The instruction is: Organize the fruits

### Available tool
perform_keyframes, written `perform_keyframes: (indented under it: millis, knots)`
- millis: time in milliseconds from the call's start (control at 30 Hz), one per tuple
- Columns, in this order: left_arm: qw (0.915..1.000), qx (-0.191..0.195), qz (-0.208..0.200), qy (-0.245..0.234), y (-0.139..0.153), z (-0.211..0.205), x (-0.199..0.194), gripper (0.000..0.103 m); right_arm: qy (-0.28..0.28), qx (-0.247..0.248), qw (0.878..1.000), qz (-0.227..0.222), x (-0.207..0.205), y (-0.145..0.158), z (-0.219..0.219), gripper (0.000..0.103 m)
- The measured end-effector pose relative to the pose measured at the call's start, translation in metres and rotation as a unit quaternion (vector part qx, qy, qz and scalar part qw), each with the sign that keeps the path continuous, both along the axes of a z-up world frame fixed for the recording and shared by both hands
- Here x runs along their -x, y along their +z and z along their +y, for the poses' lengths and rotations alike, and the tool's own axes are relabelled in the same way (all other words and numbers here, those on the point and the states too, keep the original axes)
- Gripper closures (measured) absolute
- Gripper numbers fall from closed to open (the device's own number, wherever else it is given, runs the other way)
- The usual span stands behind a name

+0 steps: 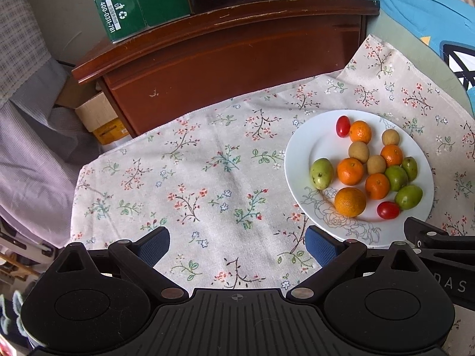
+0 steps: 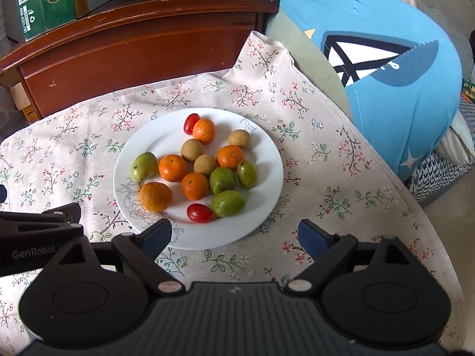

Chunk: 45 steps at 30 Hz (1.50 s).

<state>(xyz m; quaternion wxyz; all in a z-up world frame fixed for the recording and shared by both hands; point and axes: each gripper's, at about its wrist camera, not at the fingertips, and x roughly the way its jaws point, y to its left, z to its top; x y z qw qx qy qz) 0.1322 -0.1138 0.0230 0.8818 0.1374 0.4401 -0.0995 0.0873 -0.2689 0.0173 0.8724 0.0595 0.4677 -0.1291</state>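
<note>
A white plate [image 1: 302, 160] [image 2: 267, 154] on a floral cloth holds several small oranges [image 1: 350, 171] [image 2: 172, 167], several green jujubes [image 1: 321, 173] [image 2: 144, 166], three brown longans [image 1: 358, 152] [image 2: 192, 150] and two red cherry tomatoes [image 1: 388, 210] [image 2: 199, 212]. My left gripper [image 1: 237, 241] is open and empty over bare cloth, left of the plate. My right gripper [image 2: 234, 234] is open and empty at the plate's near rim, just short of the near tomato. Each gripper's body shows at the other view's edge.
The floral cloth [image 1: 207, 178] [image 2: 326, 154] covers the work surface. A dark wooden cabinet [image 1: 237, 50] [image 2: 133, 38] with a green carton [image 1: 133, 3] stands behind. A blue cushion [image 2: 386, 68] lies at the right. Cardboard boxes [image 1: 98, 112] sit at the far left.
</note>
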Motion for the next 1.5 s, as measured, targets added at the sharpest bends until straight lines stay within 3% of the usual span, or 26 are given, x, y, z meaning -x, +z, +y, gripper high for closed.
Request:
perform_keyframes:
  millis: [367,633,833,1233,1500]
  knots:
    - [1.0,-0.002,-0.007,-0.001,0.006,0.023,0.029,0.004,-0.002,-0.024,1.0,-0.016,0.03,0.005,0.018,0.011]
    - [0.9999,0.002,0.012,0.01,-0.008,0.042,0.056,0.004,0.0,-0.054,0.998,-0.016,0.06,-0.01,0.029,0.011]
    - [0.9993,0.01,0.02,0.029,-0.017,0.066,0.073,0.004,0.031,-0.071,0.996,-0.039,0.078,-0.024,0.043,0.011]
    - [0.9956,0.028,0.029,0.085,-0.023,0.112,0.091,0.004,0.086,-0.047,0.994,-0.053,0.088,-0.057,0.084,0.011]
    - [0.9953,0.024,0.028,0.09,-0.031,0.119,0.092,0.004,0.091,-0.016,0.993,-0.067,0.081,-0.067,0.094,0.001]
